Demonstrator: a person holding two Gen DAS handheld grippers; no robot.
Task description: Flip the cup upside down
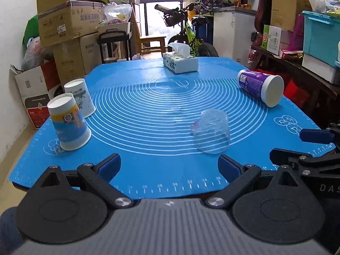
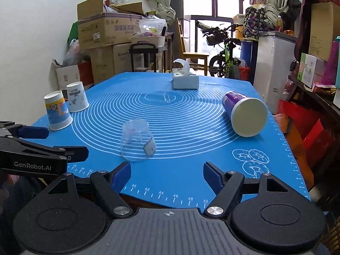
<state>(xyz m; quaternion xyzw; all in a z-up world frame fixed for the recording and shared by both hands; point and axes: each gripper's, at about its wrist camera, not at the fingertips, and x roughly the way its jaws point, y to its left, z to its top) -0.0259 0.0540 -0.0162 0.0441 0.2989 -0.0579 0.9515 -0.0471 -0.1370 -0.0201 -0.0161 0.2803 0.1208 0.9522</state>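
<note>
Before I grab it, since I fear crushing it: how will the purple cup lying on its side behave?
The purple cup lies on its side on the blue mat, so a nudge would probably roll it in a curve, given its taper. It looks like thin paper, likely light and easily dented. Both grippers are open and well short of it.

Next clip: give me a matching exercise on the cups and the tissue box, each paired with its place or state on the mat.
Things:
1. purple cup
2. clear plastic cup
3. yellow-and-blue paper cup
4. tissue box

States:
A. upside down at the mat's left edge, beside a white paper cup
B. lying on its side, right part of the mat
C. at the far end, a tissue sticking up
D. transparent, upside down, nearest the fingers

Pairs: 1-B, 2-D, 3-A, 4-C
</note>
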